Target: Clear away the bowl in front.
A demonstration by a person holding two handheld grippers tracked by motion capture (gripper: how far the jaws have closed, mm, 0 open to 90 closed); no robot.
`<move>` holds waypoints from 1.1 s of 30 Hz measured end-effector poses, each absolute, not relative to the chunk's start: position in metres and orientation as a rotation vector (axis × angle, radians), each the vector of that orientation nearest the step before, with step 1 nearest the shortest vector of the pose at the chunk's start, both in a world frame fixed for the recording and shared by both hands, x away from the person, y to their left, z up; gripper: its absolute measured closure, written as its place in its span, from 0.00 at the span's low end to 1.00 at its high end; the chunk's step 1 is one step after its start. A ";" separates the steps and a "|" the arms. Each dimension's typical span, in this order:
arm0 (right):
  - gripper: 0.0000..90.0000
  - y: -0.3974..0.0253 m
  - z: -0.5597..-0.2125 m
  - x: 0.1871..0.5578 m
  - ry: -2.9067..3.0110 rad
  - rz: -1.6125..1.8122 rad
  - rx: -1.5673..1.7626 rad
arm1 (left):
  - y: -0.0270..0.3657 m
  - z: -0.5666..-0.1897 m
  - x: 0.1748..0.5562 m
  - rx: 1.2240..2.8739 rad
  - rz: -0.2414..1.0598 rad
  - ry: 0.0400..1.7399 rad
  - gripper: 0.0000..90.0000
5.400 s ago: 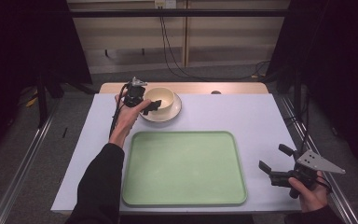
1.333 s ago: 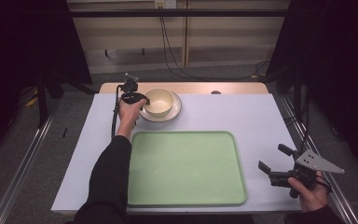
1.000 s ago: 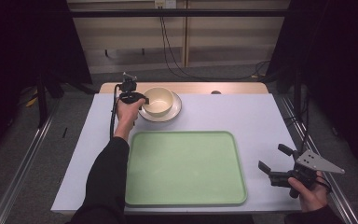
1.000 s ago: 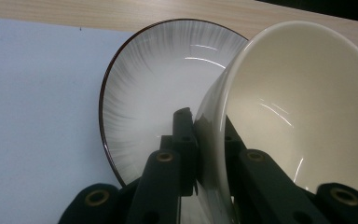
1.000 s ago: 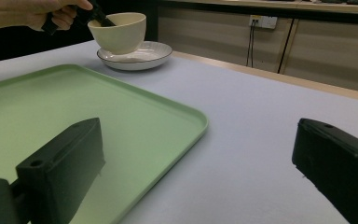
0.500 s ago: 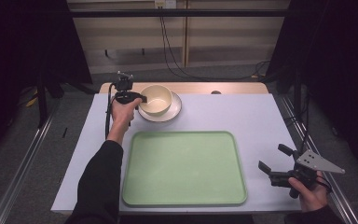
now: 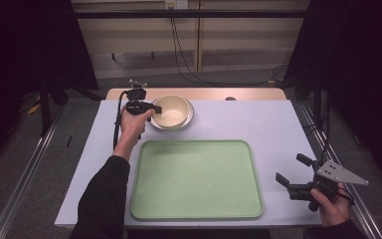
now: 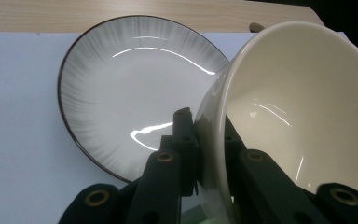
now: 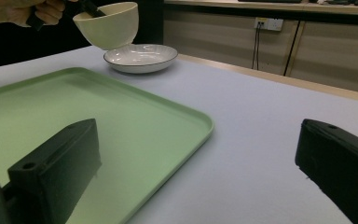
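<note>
Left hand-held gripper [image 7: 151, 107] sits at about 11 o'clock on the table [image 7: 278, 129], clamped on the near rim of the cream bowl [image 7: 171, 110]. In the left gripper view the two jaws pinch the bowl [image 8: 298, 116] wall, one inside, one outside, closed tight on it. Bowl is lifted and tilted, clear of the plate [image 8: 135, 93]. Right gripper view confirms: bowl [image 9: 107, 23] hangs in the air above the plate [image 9: 140, 57], a gap between them, held from its 10 o'clock side by the left hand [image 9: 32, 11].

Plate is white with a dark rim, resting flat on the table near the far edge, roughly 12 o'clock from the tray [image 7: 199, 179]. In the high view the plate [image 7: 191, 112] peeks out on the bowl's 3 o'clock side; whether the bowl overhangs all of it from there is hard to tell.

Green tray lies flat at table centre toward the near edge, nothing on it. In the right gripper view, tray [image 9: 135, 130] corner is near the left jaw.

Right hand-held gripper [image 7: 291, 172] is at 4 o'clock on the table, just beside the tray's right edge, held low by the right hand [image 7: 328, 204]. Its jaws stand wide apart, gripping nothing; grey plate on top. Well apart from the bowl.

Left sleeve is dark, forearm crossing the table's left side.
</note>
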State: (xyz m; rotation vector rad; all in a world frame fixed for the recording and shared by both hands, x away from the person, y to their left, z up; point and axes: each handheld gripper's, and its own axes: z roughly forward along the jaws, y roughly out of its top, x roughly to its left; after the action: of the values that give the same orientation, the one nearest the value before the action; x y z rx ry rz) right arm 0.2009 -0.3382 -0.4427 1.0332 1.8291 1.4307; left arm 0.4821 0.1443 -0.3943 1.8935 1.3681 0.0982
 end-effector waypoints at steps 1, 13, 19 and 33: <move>0.00 -0.339 -0.442 0.200 1.831 1.439 1.037 | 0.143 -0.394 0.481 1.901 0.093 1.356 0.93; 0.00 -0.338 -0.443 0.200 1.841 1.429 1.020 | 0.118 -0.390 0.467 1.959 0.048 1.249 0.93; 0.00 -0.338 -0.443 0.200 1.838 1.426 1.013 | 0.109 -0.389 0.464 1.959 0.027 1.233 0.93; 0.00 -0.338 -0.443 0.201 1.838 1.427 1.006 | 0.087 -0.386 0.458 1.972 0.003 1.191 0.92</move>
State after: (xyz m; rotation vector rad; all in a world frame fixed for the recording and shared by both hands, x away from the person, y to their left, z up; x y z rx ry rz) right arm 0.2005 -0.3377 -0.4430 1.0055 1.8378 1.4274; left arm 0.4578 0.0867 -0.3857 1.9716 1.1912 0.0025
